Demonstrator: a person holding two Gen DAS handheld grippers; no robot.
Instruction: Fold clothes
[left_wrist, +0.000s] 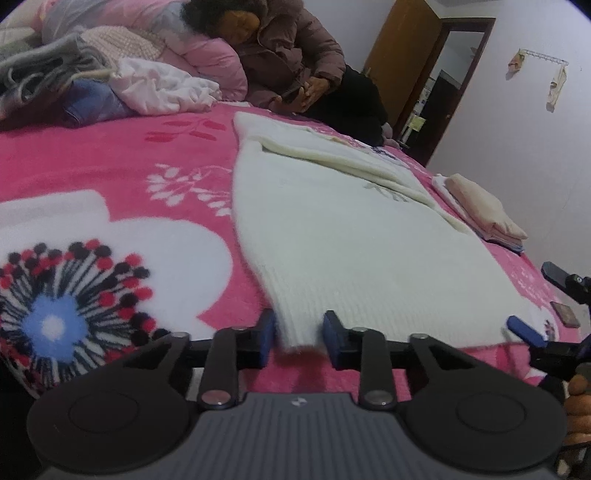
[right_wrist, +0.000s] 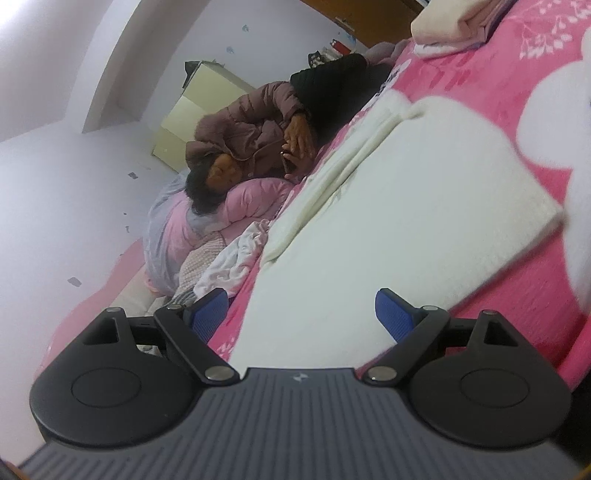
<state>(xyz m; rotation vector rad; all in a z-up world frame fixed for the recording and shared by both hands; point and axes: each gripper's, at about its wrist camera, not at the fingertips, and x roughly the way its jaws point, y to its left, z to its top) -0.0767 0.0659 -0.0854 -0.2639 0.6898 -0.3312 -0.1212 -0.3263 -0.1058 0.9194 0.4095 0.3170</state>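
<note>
You are looking at a cream knitted sweater (left_wrist: 351, 236) lying flat on the pink flowered blanket (left_wrist: 122, 162), its ribbed hem hanging at the blanket's near edge, one sleeve lying folded across its upper body. Unfolded clothes (left_wrist: 92, 85) are lying heaped at the blanket's far corner.

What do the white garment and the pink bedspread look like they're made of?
White garment: likely a soft knit, wool or acrylic; matte, with ribbing along the hem that lies between the left gripper's pads. Pink bedspread: probably plush fleece; fuzzy nap, blurred-edged printed flowers. Fibre unconfirmed for both.
</note>
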